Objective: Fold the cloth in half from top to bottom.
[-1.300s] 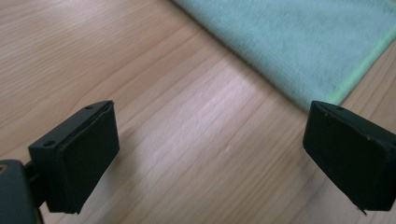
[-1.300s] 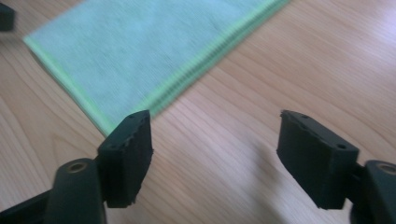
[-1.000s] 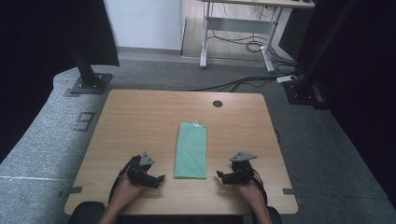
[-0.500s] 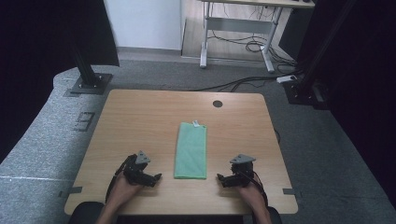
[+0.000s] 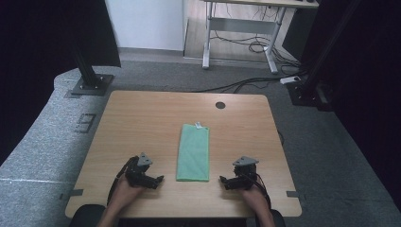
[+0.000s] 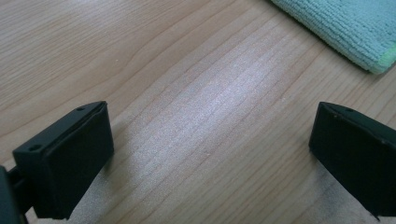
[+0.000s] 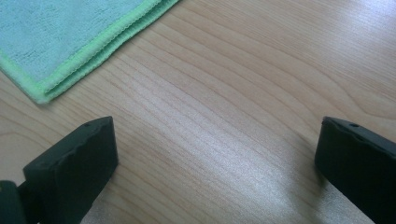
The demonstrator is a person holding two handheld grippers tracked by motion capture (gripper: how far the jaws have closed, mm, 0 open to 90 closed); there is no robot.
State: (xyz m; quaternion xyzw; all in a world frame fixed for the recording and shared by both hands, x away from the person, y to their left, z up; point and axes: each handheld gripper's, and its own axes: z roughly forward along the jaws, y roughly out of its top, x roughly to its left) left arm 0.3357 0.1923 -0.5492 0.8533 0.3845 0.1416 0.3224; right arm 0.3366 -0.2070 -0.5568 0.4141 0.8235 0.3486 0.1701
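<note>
Towel [image 5: 193,152], green, folded into long strip, lies flat mid-counter [image 5: 142,118], short end toward person. Left claw [image 5: 152,180] just left of towel's near corner, jaws wide, empty. Right claw [image 5: 227,182] just right of opposite near corner, jaws just opened wide, nothing between. Likely posed to take near corners. Small white tag [image 5: 199,125] at towel's far end, print unreadable

Cloth [image 5: 193,152], one: pale green microfibre, folded into a long narrow rectangle of several layers with a brighter green stitched edge [image 7: 100,44] and a small white tag at its far end. It lay flat on the wooden table [image 5: 142,118], at mid-width, its long side running from the near edge toward the far edge.
</note>
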